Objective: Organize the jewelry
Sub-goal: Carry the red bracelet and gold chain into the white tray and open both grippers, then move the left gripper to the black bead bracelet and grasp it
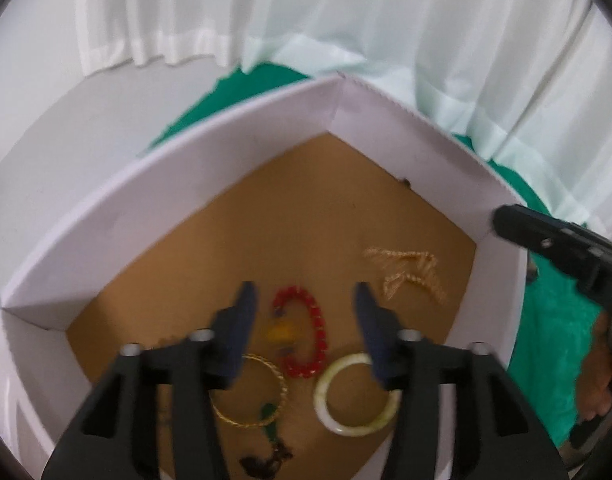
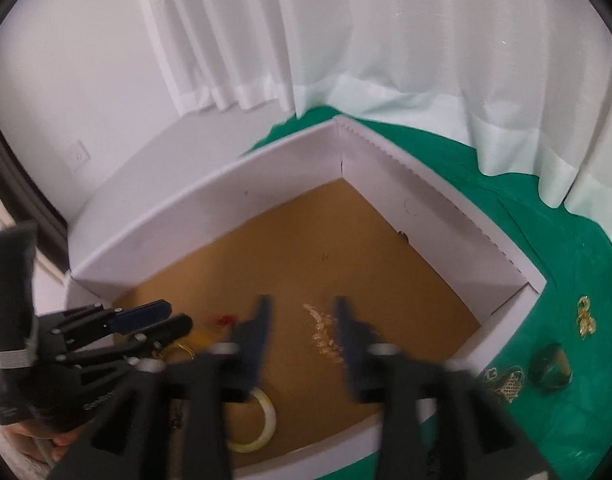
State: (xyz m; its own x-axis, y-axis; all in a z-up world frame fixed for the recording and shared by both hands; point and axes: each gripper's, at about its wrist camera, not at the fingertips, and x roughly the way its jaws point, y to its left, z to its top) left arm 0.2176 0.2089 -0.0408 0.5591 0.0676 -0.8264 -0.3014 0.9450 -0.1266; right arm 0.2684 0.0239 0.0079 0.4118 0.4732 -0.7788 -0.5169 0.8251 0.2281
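A white box [image 1: 210, 168] with a brown cardboard floor holds the jewelry. My left gripper [image 1: 305, 293] is open above a red bead bracelet [image 1: 312, 332] that lies flat on the floor; nothing is between the pads. Beside the bracelet lie a gold bangle [image 1: 250, 394], a pale jade bangle [image 1: 356, 396] and a gold chain [image 1: 406, 272]. My right gripper [image 2: 303, 305] is open over that gold chain [image 2: 324, 336] and holds nothing. The left gripper [image 2: 178, 315] shows at the left of the right wrist view, and the right gripper [image 1: 506, 224] reaches over the box's right wall.
The box [image 2: 226, 204] sits on a green cloth [image 2: 486, 184]. On the cloth to its right lie gold earrings [image 2: 586, 316], a dark green bangle [image 2: 552, 368] and a small metal piece [image 2: 504, 382]. White curtains [image 2: 346, 40] hang behind. A green pendant [image 1: 268, 412] lies near the box's front.
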